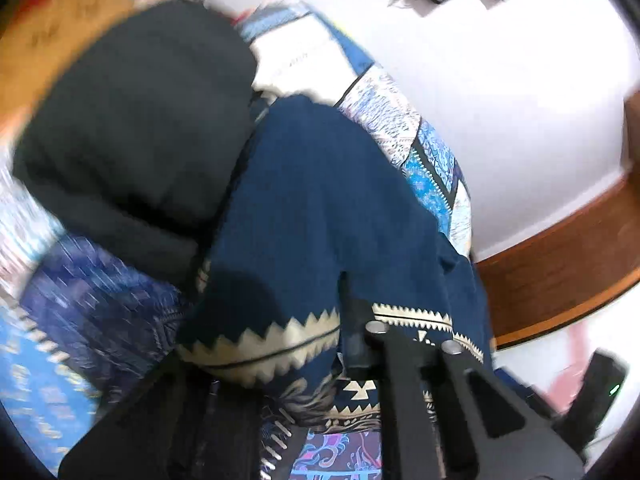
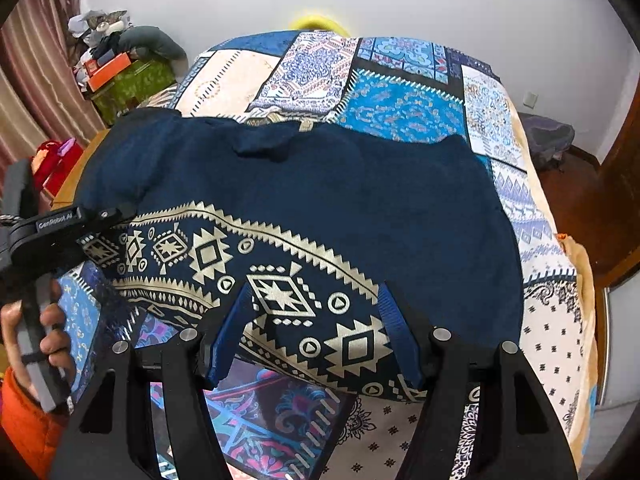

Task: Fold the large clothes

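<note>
Under my half-open right gripper (image 2: 316, 332) the navy garment (image 2: 320, 200) lies flat while my left gripper (image 2: 120, 213) pinches its edge, ready to fold.

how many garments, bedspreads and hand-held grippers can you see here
garment (navy, gold pattern): 1
patchwork bedspread: 1
hand-held grippers: 2, the left hand-held gripper and the right hand-held gripper
total: 4

Navy garment (image 2: 320, 184) (cream geometric border) on blue patchwork bedspread (image 2: 400, 108).
</note>
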Demonstrator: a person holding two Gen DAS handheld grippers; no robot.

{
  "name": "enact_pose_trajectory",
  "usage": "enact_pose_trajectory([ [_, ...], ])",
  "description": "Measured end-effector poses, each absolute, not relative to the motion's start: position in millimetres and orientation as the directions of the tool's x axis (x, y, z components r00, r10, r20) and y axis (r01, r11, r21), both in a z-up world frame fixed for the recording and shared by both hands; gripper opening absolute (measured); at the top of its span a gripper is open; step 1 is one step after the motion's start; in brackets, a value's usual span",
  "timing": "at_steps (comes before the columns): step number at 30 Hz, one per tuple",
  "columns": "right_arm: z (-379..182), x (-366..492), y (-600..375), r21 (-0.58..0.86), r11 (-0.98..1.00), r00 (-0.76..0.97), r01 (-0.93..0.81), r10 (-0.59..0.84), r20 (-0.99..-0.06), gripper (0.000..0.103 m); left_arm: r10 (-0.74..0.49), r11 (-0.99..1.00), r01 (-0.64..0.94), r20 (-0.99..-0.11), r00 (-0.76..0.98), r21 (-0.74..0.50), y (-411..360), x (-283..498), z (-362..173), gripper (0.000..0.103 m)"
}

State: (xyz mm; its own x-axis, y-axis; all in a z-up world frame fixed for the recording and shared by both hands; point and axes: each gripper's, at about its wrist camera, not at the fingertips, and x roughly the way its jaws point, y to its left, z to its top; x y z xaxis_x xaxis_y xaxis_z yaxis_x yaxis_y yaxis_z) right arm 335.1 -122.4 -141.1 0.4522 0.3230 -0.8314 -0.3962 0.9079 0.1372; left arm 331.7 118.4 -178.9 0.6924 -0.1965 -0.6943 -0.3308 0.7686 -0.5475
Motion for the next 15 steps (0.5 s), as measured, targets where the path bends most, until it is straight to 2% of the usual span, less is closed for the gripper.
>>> enact_pose_trajectory([
  [9, -96.0, 338.0, -106.8, 0.122, 0.892, 0.527, -0.436, 0.363, -0.768, 0.062, -0.112, 0.86, -0.187, -0.534, 0.838, -0.474, 88.9, 302.3, -63.0, 0.009],
  [13, -104.2, 346.8, -79.7, 0.183, 0.857, 0.465, -0.482, 0.427, -0.776, 0.062, -0.047, 0.893, -0.177, -0.479, 0.876, -0.413, 97.4, 279.0, -35.7, 0.009],
  [15, -121.4, 349.8, -59.7, 0.23, 0.83, 0.395, -0.508, 0.462, -0.794, 0.062, -0.003, 0.923, -0.178, -0.47, 0.883, -0.341, 96.5, 275.1, -29.3, 0.009],
])
